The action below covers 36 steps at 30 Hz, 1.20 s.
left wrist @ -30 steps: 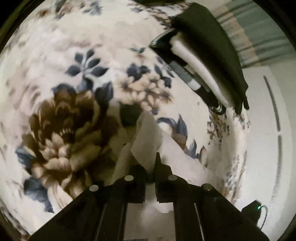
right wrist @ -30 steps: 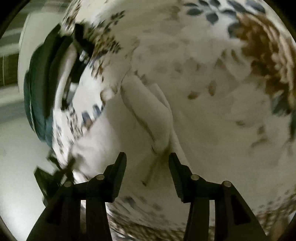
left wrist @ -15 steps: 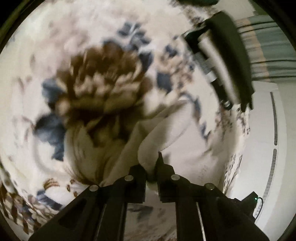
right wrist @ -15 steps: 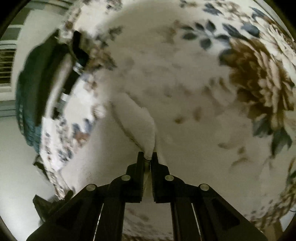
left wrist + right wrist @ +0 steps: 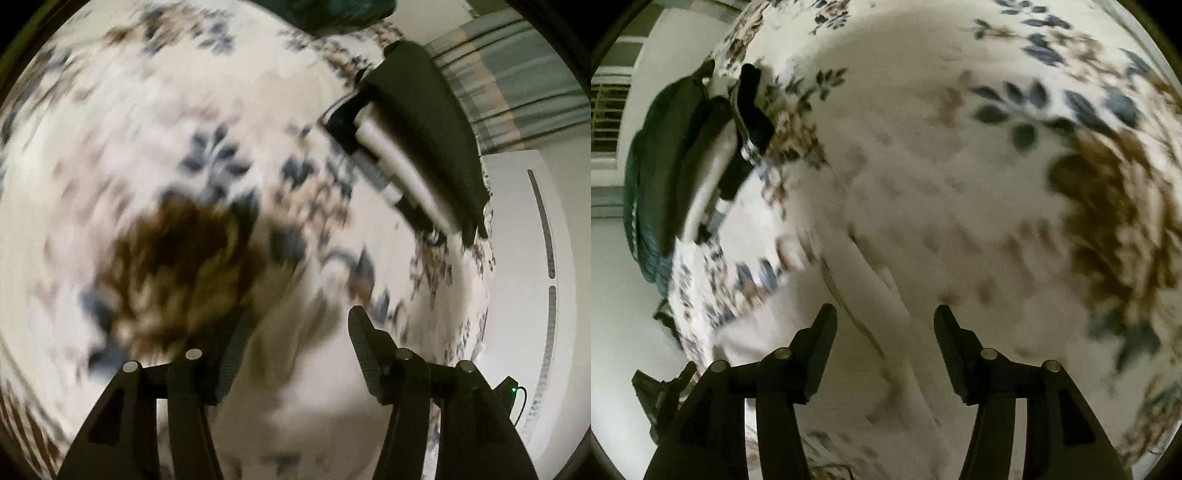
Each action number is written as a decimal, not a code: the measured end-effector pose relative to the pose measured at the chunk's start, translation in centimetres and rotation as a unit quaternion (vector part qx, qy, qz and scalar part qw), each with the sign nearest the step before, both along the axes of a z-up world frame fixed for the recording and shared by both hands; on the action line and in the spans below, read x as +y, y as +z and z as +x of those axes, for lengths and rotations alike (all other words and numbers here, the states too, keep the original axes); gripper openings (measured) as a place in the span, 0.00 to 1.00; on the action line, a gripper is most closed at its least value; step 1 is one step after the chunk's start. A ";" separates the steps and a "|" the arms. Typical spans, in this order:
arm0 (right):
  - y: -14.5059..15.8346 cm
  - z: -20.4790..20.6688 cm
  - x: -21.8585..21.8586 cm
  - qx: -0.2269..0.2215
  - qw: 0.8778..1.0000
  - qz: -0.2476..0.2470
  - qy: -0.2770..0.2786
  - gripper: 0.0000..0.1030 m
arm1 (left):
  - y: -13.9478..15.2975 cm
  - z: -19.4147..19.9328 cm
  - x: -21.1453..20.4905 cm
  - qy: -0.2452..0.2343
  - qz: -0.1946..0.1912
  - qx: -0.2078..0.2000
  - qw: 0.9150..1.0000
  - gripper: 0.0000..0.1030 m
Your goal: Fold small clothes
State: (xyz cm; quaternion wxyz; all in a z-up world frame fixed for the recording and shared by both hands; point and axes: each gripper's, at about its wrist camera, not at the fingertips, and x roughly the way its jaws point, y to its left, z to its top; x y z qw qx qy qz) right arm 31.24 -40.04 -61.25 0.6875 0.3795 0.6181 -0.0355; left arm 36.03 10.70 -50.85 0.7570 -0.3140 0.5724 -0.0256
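White garment (image 5: 886,302) lies on floral bedspread (image 5: 979,147); both grippers empty.

Ahead of the left gripper (image 5: 297,332) the floral bed cover (image 5: 155,122) lies flat and bare, with open room to the far left. To the far right a stack of folded clothes (image 5: 417,147) stands on the cover near its edge and blocks that way. The white garment (image 5: 882,295) runs between the spread jaws of the right gripper (image 5: 885,328); to its right the cover is flat. The stack (image 5: 687,162) sits far left.
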 end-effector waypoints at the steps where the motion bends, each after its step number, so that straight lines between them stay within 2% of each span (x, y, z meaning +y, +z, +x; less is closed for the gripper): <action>1: -0.3 0.8 0.1 -0.001 1.000 0.005 0.000 0.55 | -0.4 1.1 -0.4 -0.013 0.007 -0.001 1.000 0.52; 4: -1.8 2.9 0.7 0.001 1.000 0.029 0.008 0.55 | -3.6 4.1 -2.4 -0.076 0.032 0.036 0.996 0.49; 5: -2.2 3.4 0.9 0.005 0.999 0.035 0.011 0.55 | -4.7 4.5 -3.1 -0.092 0.036 0.046 0.994 0.34; 6: -2.4 3.6 1.2 0.004 0.999 0.036 0.011 0.41 | -5.2 4.5 -3.6 -0.099 0.033 0.045 0.994 0.10; 7: -2.4 3.8 1.2 -0.002 0.999 0.031 0.007 0.15 | -5.5 4.3 -3.9 -0.102 0.037 0.045 0.993 0.10; 8: -2.3 3.9 1.4 -0.004 1.000 0.025 0.006 0.09 | -5.3 4.0 -3.9 -0.098 0.041 0.037 0.994 0.09; 10: -2.0 4.0 1.1 -0.020 1.000 0.015 -0.006 0.06 | -4.4 2.9 -3.3 -0.074 0.033 0.021 0.996 0.09; 12: -2.1 3.9 0.5 -0.026 0.999 0.009 -0.018 0.06 | -4.2 1.7 -2.0 -0.042 0.019 0.017 0.999 0.09; 14: -3.0 4.1 -0.2 -0.021 0.999 0.011 -0.031 0.05 | -5.5 0.9 -0.9 -0.012 0.003 0.033 0.999 0.09; 16: -3.8 4.4 -0.3 -0.012 0.999 0.007 -0.033 0.05 | -6.9 0.6 -0.1 0.012 -0.033 0.047 0.998 0.10; 18: -4.1 4.7 -0.1 -0.002 1.000 0.010 -0.023 0.06 | -7.1 0.7 0.0 0.016 -0.059 0.048 0.997 0.15; 20: -3.9 4.8 -0.1 0.010 1.000 0.016 -0.019 0.17 | -6.8 0.4 0.2 0.009 -0.084 0.050 0.995 0.20; 22: -3.0 4.3 -0.4 0.009 0.999 0.028 -0.015 0.45 | -5.5 -0.5 0.6 0.007 -0.085 0.043 0.995 0.27; 24: -1.6 2.7 -0.7 -0.001 0.999 0.028 -0.020 0.51 | -4.5 -1.7 0.8 0.005 -0.086 0.037 0.996 0.41; 30: -0.2 -1.7 0.7 0.012 1.000 0.029 -0.001 0.52 | -5.2 -3.3 -1.5 -0.018 -0.088 0.054 0.995 0.41; 32: -0.8 -2.5 1.7 0.019 0.999 0.050 0.000 0.52 | -5.2 -3.7 -2.3 -0.010 -0.080 0.045 0.996 0.38; 33: -1.2 -2.8 2.2 0.023 0.998 0.057 -0.002 0.52 | -4.9 -3.9 -2.8 -0.006 -0.071 0.036 0.997 0.17; 34: -1.6 -2.9 2.6 0.025 0.998 0.061 -0.001 0.51 | -4.8 -4.0 -3.2 -0.008 -0.064 0.033 0.997 0.04; 35: -1.9 -3.0 3.1 0.029 0.998 0.060 0.001 0.49 | -4.5 -4.2 -3.5 -0.007 -0.059 0.032 0.998 0.05; 36: -2.0 -3.0 3.5 0.029 0.998 0.056 0.002 0.27 | -4.0 -4.5 -3.4 0.002 -0.057 0.027 0.998 0.05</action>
